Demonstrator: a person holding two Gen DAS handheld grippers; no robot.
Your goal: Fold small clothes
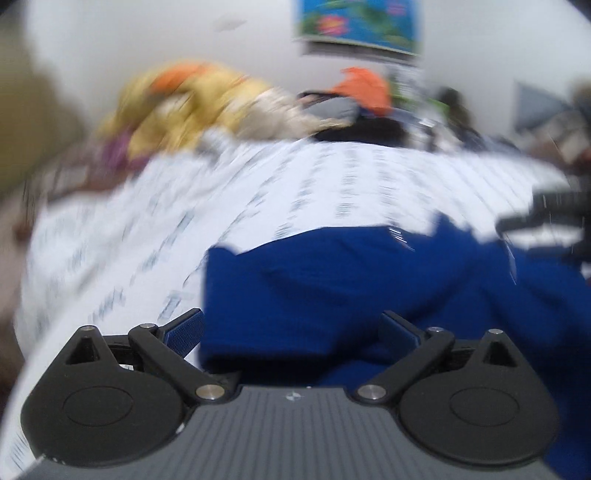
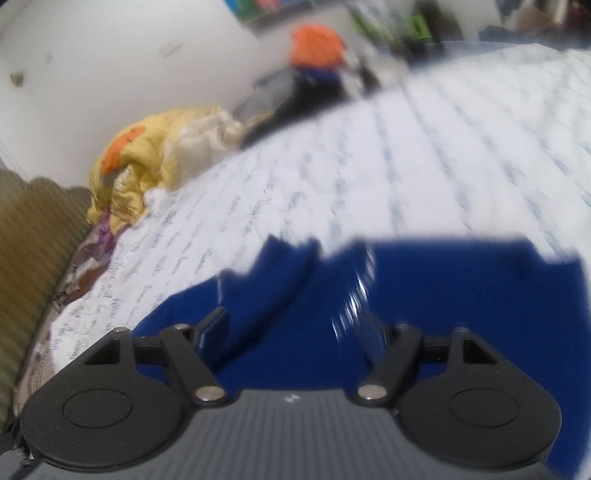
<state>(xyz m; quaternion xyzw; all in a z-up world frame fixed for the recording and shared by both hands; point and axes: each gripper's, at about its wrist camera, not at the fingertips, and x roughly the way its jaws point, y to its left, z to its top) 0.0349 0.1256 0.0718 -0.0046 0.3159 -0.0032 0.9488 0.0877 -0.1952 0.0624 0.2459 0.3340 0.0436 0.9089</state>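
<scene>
Blue cloth fills the near ground of both wrist views: a royal-blue garment lies spread on a white bedsheet printed with rows of small script. Both pictures are smeared by motion, so fine detail is lost.

In the left wrist view, the left gripper stands with its jaws spread wide, the blue-padded fingertips well apart. The left pad sits over the sheet just beside the garment's edge, the right one over the blue cloth; neither presses on anything that I can make out. At about 3 o'clock a dark, blurred piece of gear (probably the other gripper, though the smear makes it unsure) shows over the garment's far edge.

In the right wrist view, the right gripper is also parted, somewhat less widely. A ridge of the blue garment rises between the fingers, and a streak of light blurs the right pad; whether the pads pinch the fabric cannot be told.

Farther off, at about 10 o'clock, a heap of yellow and cream clothes with an orange patch lies at the sheet's edge against a white wall. At 12 o'clock an orange item tops a dark pile. An olive ribbed surface runs down at 9 o'clock. A bright blue poster hangs on the wall in the left view.
</scene>
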